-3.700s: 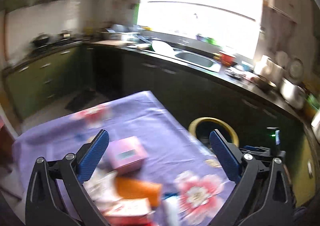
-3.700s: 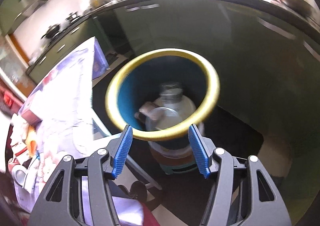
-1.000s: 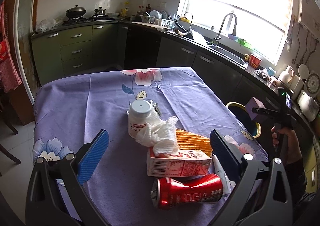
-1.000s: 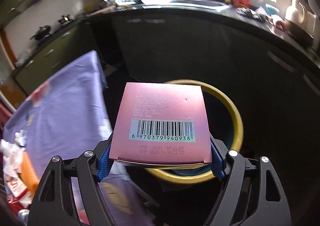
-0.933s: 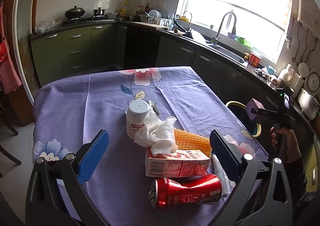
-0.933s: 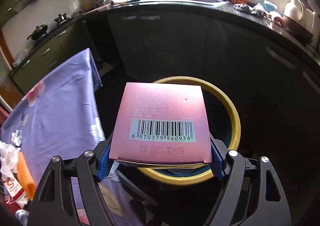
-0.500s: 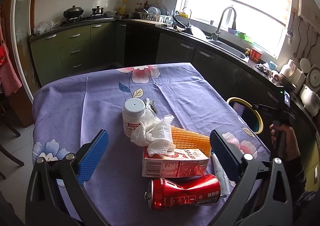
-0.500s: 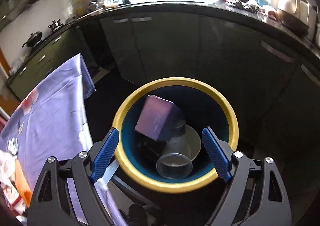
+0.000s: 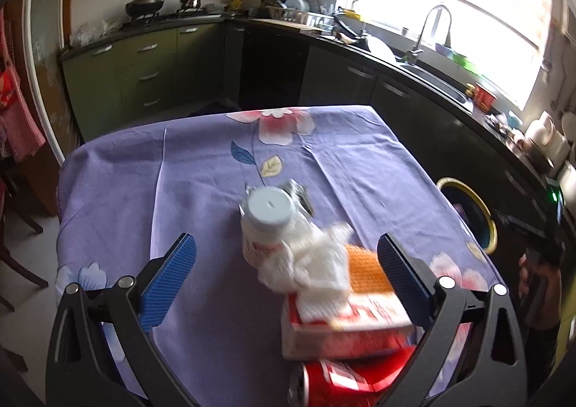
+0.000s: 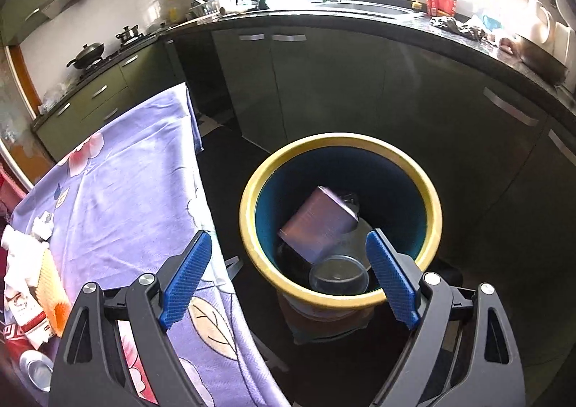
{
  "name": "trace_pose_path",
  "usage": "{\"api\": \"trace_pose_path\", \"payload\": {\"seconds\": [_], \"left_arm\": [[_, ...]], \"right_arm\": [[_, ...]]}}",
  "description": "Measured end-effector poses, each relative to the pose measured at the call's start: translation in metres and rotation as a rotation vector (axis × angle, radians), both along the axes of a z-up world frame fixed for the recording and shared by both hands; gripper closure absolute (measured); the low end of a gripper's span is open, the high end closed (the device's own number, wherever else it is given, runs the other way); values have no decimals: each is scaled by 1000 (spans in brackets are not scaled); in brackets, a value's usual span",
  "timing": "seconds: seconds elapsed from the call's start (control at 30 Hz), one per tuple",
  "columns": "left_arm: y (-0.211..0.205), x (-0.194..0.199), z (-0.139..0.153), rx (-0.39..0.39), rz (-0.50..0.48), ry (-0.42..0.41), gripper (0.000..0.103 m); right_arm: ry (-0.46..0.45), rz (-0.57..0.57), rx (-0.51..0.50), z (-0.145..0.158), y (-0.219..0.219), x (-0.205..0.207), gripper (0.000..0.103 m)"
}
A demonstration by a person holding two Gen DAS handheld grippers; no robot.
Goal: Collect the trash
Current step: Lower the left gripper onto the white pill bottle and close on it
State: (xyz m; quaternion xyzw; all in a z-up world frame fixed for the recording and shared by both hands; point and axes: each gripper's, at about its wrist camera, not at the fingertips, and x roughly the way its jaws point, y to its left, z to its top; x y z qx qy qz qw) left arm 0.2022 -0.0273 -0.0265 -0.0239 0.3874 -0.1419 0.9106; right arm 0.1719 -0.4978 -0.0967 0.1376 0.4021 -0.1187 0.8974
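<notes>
My left gripper (image 9: 285, 241) hangs open over the trash heap on the purple flowered tablecloth (image 9: 180, 173). In the heap are a white bottle (image 9: 268, 223), a crumpled tissue (image 9: 309, 263), an orange packet (image 9: 363, 270), a red-and-white carton (image 9: 342, 327) and a red can (image 9: 345, 381). Nothing is gripped. My right gripper (image 10: 288, 237) hovers above the yellow-rimmed blue bin (image 10: 252, 191), its jaws opening with nothing between the pads. The pink box (image 10: 316, 227) lies tilted inside the bin beside a clear plastic cup (image 10: 338, 279).
The bin (image 9: 482, 212) stands on the floor past the table's right edge, in front of dark cabinets (image 10: 324, 83). A hand (image 9: 540, 273) holds the right gripper there. A sink and counter (image 9: 432, 79) run along the window. Chairs (image 9: 14, 227) stand to the left.
The pink box left the right gripper and dropped into the bin; the right jaws spread wider. The left gripper moved in closer over the trash heap.
</notes>
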Motion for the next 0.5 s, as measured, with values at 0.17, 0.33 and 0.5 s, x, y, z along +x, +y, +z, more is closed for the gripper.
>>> {"api": "trace_pose_path", "payload": {"seconds": [0.17, 0.33, 0.5], "left_arm": [[8, 31, -10, -42, 20, 42, 27], [4, 40, -22, -46, 11, 72, 29], [-1, 44, -25, -31, 6, 62, 39]], "right_arm": [[13, 19, 3, -5, 2, 1, 17], [27, 19, 10, -11, -1, 4, 17], [37, 31, 14, -15, 1, 9, 17]]}}
